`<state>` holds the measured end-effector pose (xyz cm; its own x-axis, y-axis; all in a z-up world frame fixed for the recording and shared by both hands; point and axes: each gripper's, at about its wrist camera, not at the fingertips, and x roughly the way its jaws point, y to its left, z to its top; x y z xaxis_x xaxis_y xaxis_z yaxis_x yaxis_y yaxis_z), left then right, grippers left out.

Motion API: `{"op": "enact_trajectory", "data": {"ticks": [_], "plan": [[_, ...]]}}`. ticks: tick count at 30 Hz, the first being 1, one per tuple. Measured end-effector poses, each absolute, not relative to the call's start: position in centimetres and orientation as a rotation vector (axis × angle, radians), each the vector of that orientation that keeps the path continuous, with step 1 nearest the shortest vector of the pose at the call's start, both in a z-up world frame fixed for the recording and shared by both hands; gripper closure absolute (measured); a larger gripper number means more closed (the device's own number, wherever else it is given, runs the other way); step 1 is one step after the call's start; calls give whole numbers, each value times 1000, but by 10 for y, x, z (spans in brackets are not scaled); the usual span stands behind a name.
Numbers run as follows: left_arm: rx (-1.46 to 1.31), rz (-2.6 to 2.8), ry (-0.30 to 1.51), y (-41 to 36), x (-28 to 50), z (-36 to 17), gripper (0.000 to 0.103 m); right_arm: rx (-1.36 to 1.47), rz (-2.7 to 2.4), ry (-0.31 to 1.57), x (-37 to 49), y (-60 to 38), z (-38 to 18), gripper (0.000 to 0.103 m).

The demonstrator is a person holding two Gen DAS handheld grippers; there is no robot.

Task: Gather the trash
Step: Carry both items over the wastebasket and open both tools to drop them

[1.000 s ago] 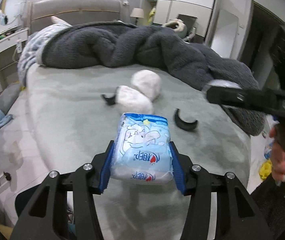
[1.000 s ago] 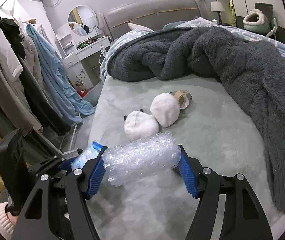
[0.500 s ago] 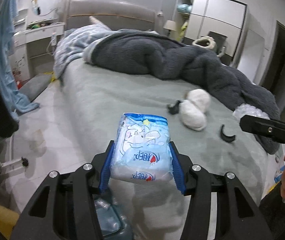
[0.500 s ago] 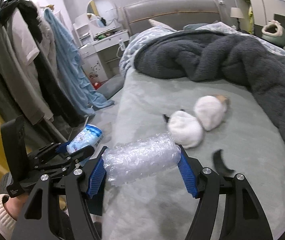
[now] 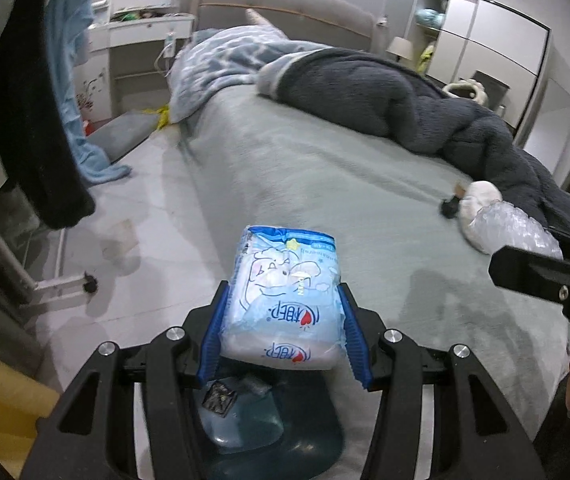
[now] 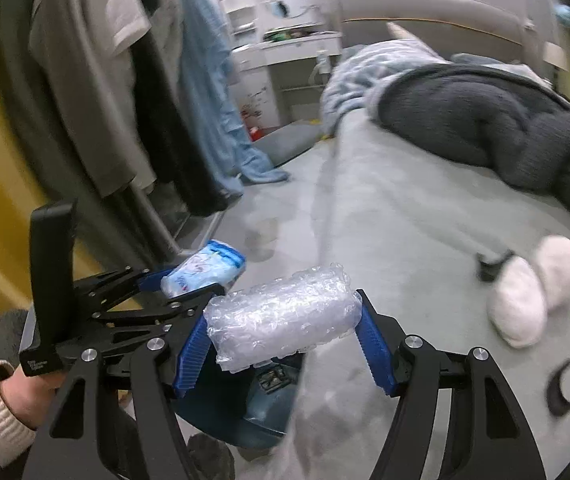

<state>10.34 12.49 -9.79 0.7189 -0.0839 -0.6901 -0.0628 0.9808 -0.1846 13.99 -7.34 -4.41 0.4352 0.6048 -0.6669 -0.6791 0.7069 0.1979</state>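
My left gripper (image 5: 283, 336) is shut on a blue and white tissue pack (image 5: 285, 296) and holds it over a dark blue trash bin (image 5: 269, 432) at the bed's corner. The pack also shows in the right wrist view (image 6: 205, 268). My right gripper (image 6: 285, 344) is shut on a roll of clear bubble wrap (image 6: 281, 320), just right of the left gripper, above the same bin (image 6: 241, 412). The bubble wrap shows at the right edge of the left wrist view (image 5: 513, 232).
A grey-green bed (image 5: 325, 184) carries a dark fuzzy blanket (image 5: 405, 100), two white fluffy slippers (image 6: 533, 292) and a black curved piece (image 6: 559, 392). Clothes hang on a rack (image 6: 97, 92) at the left. A white dresser (image 5: 133, 52) stands by the headboard.
Both grippers have swung left off the bed with their loads, toward the floor beside it. The blue bin has come into view beneath them. The slippers have shifted to the right.
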Motion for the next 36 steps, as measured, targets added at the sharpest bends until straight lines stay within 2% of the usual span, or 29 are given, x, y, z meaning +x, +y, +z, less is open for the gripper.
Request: {"op": "enact_trajectory", "data": {"ticks": [13,27,30,33,36], "plan": [[-245,52,983,181,92,-147,48,-163,886,817,140,-9,-63,35],[-282,-33,1247,186,88,-204,48,-146,870,923,151,14,-88,35],[-285,-50,1300,182,87,-215,44,-155,852,950,154,17,-97,35],[-299,-62,1334,180,85,-221,29,-168,840,971,156,18,-104,35],[-302,-72,1329,180,83,-217,23,-184,828,993,157,19,-112,35]]}}
